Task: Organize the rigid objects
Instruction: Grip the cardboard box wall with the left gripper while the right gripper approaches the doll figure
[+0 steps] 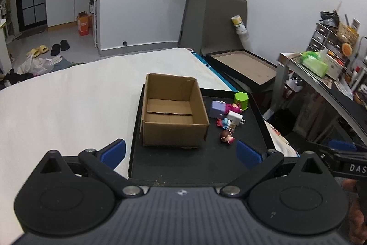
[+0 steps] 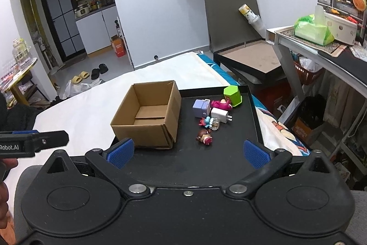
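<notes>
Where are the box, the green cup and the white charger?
box [image 2: 146, 130]: right wrist view, on its front outer wall.
green cup [image 2: 232, 95]: right wrist view, on its side face.
white charger [image 1: 234, 117]: left wrist view, on its white body.

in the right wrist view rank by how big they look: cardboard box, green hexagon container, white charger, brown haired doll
1. cardboard box, by far the largest
2. green hexagon container
3. white charger and brown haired doll: these look about alike, and the doll lies nearer the camera, so I won't rank them.
</notes>
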A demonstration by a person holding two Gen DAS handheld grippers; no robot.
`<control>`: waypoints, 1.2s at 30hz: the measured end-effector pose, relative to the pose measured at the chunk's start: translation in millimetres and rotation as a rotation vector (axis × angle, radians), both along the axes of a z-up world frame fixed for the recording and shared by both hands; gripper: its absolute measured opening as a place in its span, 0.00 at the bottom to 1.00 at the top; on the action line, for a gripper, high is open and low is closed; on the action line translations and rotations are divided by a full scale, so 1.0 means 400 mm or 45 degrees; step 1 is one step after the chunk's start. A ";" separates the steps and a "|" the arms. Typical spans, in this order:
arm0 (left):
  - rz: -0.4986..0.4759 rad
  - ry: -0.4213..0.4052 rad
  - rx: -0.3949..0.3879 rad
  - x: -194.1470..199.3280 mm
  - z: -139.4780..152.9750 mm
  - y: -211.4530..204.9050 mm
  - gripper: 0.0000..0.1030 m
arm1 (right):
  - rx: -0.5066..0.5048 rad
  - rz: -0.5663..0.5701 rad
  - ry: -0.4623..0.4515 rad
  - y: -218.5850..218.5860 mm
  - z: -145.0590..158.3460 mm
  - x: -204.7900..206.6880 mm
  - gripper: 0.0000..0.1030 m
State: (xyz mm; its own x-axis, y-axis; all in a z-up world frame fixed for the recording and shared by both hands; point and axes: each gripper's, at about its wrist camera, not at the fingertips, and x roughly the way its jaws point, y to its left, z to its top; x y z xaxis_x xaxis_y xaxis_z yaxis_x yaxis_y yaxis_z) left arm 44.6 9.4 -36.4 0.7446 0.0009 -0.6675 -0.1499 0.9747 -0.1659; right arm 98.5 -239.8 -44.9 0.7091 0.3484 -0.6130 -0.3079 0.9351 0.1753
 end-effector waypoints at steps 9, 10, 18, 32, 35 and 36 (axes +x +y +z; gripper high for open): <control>-0.002 0.058 -0.024 0.077 -0.039 0.034 0.99 | 0.011 -0.105 0.028 -0.023 -0.041 0.056 1.00; 0.000 0.063 -0.028 0.085 -0.043 0.039 0.99 | 0.017 -0.110 0.031 -0.026 -0.045 0.064 1.00; -0.001 0.115 -0.025 0.152 -0.076 0.062 0.98 | 0.065 -0.138 0.065 -0.045 -0.078 0.134 1.00; 0.037 0.212 -0.051 0.246 -0.123 0.119 0.96 | 0.074 -0.158 0.165 -0.034 -0.129 0.244 1.00; 0.042 0.225 -0.062 0.266 -0.130 0.129 0.96 | 0.067 -0.157 0.185 -0.028 -0.137 0.269 1.00; 0.044 0.228 -0.057 0.273 -0.133 0.133 0.96 | 0.062 -0.156 0.191 -0.024 -0.140 0.277 1.00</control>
State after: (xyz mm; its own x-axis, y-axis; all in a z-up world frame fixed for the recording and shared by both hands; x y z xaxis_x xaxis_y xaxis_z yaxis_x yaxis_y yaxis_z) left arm 153.7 62.8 -89.7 0.6142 -0.0085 -0.7891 -0.2138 0.9607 -0.1768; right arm 209.3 -249.5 -101.0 0.6498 0.2972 -0.6996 -0.1596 0.9532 0.2566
